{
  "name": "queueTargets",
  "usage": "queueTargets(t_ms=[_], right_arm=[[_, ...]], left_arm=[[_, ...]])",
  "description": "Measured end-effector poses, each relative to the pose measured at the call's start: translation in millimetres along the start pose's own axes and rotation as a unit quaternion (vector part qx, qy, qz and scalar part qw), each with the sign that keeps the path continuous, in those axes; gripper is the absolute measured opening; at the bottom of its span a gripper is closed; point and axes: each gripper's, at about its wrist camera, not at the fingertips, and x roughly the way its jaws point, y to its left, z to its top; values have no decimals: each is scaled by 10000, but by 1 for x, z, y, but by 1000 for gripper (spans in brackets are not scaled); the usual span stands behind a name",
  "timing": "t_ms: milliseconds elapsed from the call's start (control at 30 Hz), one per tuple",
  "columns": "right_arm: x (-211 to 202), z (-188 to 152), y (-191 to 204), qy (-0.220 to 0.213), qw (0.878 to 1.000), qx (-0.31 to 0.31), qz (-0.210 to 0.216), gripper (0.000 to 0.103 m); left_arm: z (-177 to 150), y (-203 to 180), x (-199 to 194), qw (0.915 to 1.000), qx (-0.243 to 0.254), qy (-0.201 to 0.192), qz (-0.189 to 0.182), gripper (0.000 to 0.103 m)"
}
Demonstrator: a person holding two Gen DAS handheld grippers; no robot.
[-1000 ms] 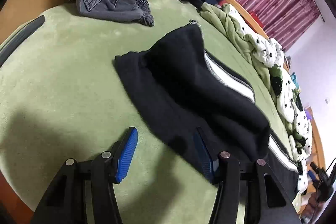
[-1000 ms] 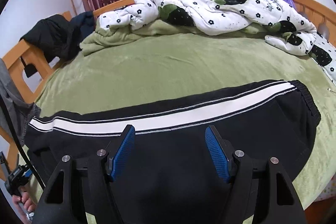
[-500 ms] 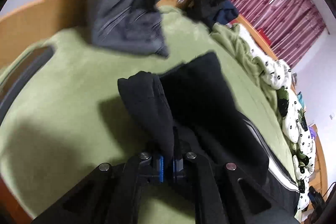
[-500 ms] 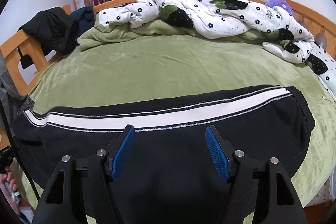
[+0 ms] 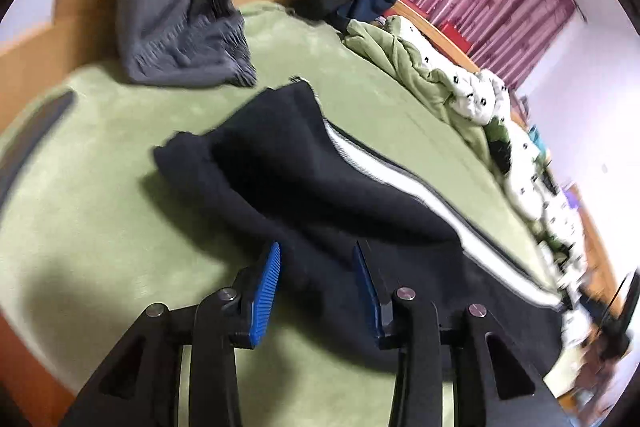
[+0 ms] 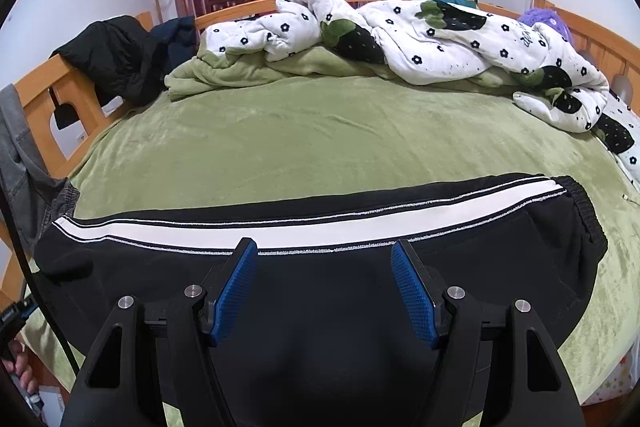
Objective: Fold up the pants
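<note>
The bed [image 6: 320, 131], covered in a green plush blanket, filled both views. A white flower-print quilt [image 6: 420, 39] lay bunched along its far side, a dark jacket [image 6: 116, 59] hung over the wooden rail, and grey trousers [image 5: 180, 19] were draped at the bed's end. The black pants [image 6: 340, 287], marked by a white side stripe [image 6: 280, 233], lay lengthwise along the near edge of the bed, waistband toward the right in the right wrist view. In the left wrist view their leg end was humped and rumpled, not flat.

The left claw [image 5: 316, 279] stood above that leg end with its jaws opening; black cloth lay beneath and between the blue pads [image 5: 266, 287], but the pads did not press on it. The right claw [image 6: 324, 287] hovered over the middle of the pants, jaws spread wide, holding nothing.

Judged risks: with the leg end released while bunched, any fold made from here would likely trap the wrinkles and leave uneven edges. The plush blanket would probably drag on the cloth, so a pull from one claw alone could skew the stripe line. A pinch taking only the upper layer would separate the two legs.
</note>
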Motion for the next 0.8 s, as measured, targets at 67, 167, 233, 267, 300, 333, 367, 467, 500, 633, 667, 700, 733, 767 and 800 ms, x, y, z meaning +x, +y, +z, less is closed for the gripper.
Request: queueTargets(t_ms=[67,167,233,267,300,333,367,467,500,633,667,700,733,767,800], right_arm=[[1,0,1,14,10000,-22,-31,68],[1,-1,-2,35,10000,-48,-58,69],[2,-2,-2,51,9999,-55,-79,68],[2,-2,-2,56,9999,-50,-90,68],[3,-2,-2,70,9999,-42,-84,68],[4,-2,-2,92,9999,-46,-72,68],[5,-1,-1,111,9999,-56,-70,68],[7,-1,5,122,9998,-135,-83,68],[7,-2,7,114,9997,-184,-96,68],[4,-6,14,65,9989,-423,-205,68],[4,-7,14,69,9987,-450,-220,68],[5,-8,13,87,9986,-471,-227,68],[7,-9,12,128,9986,-468,-221,68],[8,-9,12,158,9986,-454,-214,68],[11,-9,11,215,9987,-426,-199,68]], left_arm=[[11,0,8,9994,-302,102,-146,35],[18,-10,-6,9984,-358,-204,-376,35],[16,-22,-24,9974,-162,-405,-567,35],[14,-30,-34,9965,-31,-513,-658,36],[12,-38,-42,9960,155,-577,-671,40],[11,-45,-46,9956,325,-594,-655,49],[10,-49,-47,9955,429,-589,-613,55],[4,-45,-21,9980,371,-401,-306,60],[3,-36,-7,9993,213,-269,-158,59],[-3,10,54,9976,-650,227,16,51],[-3,14,61,9974,-698,184,4,49],[0,13,62,9976,-685,43,1,49],[3,10,63,9977,-683,10,14,49],[8,7,65,9976,-693,-4,28,49],[13,7,71,9967,-803,-17,137,48]])
